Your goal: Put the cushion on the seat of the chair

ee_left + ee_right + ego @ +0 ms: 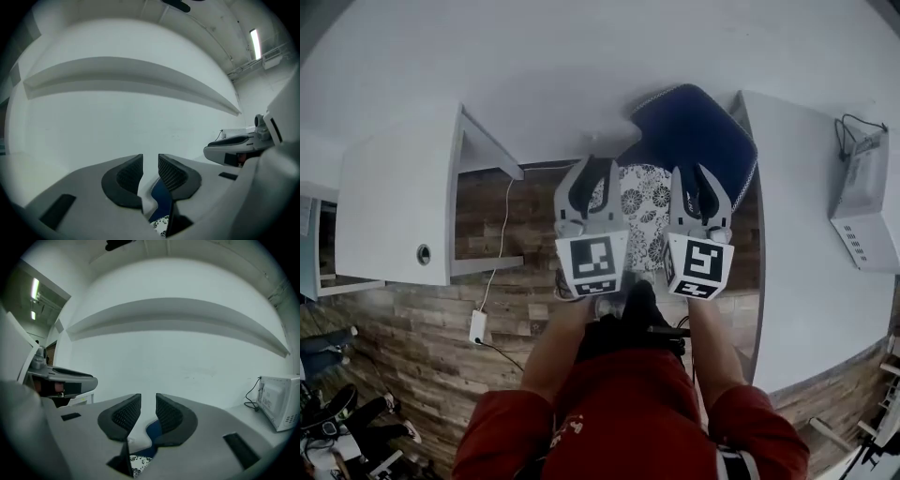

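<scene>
Two white tables flank a strip of wood floor [412, 328]: left table [394, 197] at 10 o'clock, right table [797, 281] at 2. The cushion [639, 202], blue one side and floral the other, is held up at 12 in the gap between them, not on any seat. Left tongs [595, 183] and right tongs [698, 187] are both clenched on its near edge.

They're only pinching the edging, so I'd guess it could slip out, or flop and clip a table edge. I can't honestly make out the chair. The dark shape [628, 323] at 6 might be it. There's a microwave [867, 197] on the right table and a charger [478, 326] on the floor at 8.
</scene>
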Available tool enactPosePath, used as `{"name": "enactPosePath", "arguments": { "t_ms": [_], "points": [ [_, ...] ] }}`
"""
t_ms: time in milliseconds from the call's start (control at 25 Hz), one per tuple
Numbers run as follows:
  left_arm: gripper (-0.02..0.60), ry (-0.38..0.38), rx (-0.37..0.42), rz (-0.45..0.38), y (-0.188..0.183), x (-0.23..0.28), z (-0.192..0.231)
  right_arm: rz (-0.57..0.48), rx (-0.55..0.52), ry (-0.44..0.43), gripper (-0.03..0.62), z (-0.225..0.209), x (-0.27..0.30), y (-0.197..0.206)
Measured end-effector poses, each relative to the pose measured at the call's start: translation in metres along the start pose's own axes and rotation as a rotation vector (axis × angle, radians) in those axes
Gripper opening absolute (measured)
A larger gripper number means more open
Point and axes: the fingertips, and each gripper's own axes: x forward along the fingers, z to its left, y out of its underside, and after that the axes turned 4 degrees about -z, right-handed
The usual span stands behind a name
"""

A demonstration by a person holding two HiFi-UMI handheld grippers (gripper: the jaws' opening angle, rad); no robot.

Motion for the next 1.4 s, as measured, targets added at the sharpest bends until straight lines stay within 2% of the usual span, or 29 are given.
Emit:
{"name": "enactPosePath", "arguments": {
  "t_ms": [360, 680, 960, 1400],
  "points": [
    [0.110, 0.014, 0.037, -0.126, -0.079, -0.029, -0.001, -0.149, -0.018, -0.022, 0.107, 0.009, -0.029, -0.084],
    [0.088, 0.005, 0.046, -0.179, -0.112, -0.041, 0.003, -0.227, -0.028, -0.039, 0.066, 0.014, -0.039, -0.125],
    [0.032, 0.015, 0.045, -0.205, -0.124, -0.045, 0.005, -0.231, -0.030, -0.067, 0.038, 0.024, -0.040, -0.136],
    [0.028, 0.028, 0.045, -0.213, -0.127, -0.044, 0.003, -0.217, -0.043, -0.067, 0.029, 0.022, -0.038, -0.136]
  ]
}}
